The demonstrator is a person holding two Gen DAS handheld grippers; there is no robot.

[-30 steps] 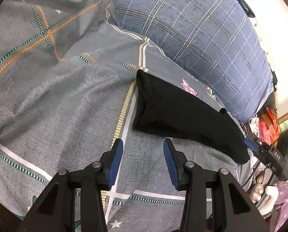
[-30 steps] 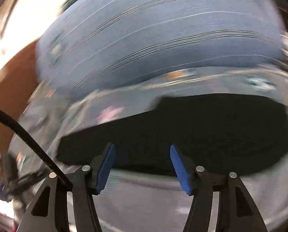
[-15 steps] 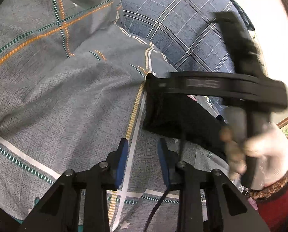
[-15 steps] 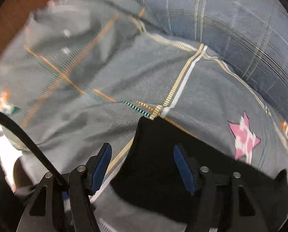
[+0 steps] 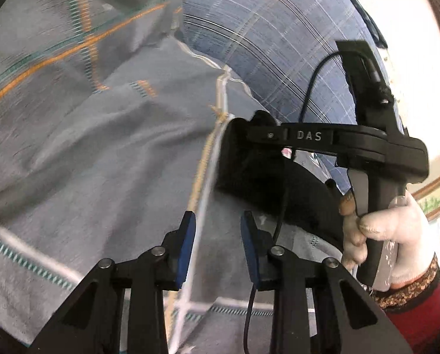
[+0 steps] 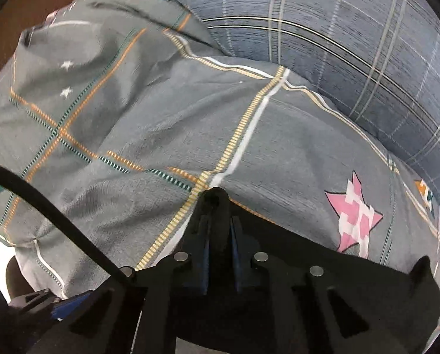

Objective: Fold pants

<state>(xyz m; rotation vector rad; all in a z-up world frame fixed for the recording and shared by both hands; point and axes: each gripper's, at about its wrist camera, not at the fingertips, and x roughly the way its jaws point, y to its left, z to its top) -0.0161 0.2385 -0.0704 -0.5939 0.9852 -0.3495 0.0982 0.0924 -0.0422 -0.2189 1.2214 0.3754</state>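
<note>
While the black pants (image 5: pixel 267 183) lie folded on the grey patterned bed sheet (image 5: pixel 102 153), near the blue plaid pillow (image 5: pixel 279 44) at the far right, the right claw (image 6: pixel 218 206) is clamped tight on the pants' far-left corner, w/ a bit of black fabric poking up btwn its blue pads. Left claw (image 5: pixel 217 230) hangs apart from the pants, just near-left of them, jaws well open & holding nothing. Gloved right hand (image 5: pixel 397 236) grips the right tool's handle.
</note>
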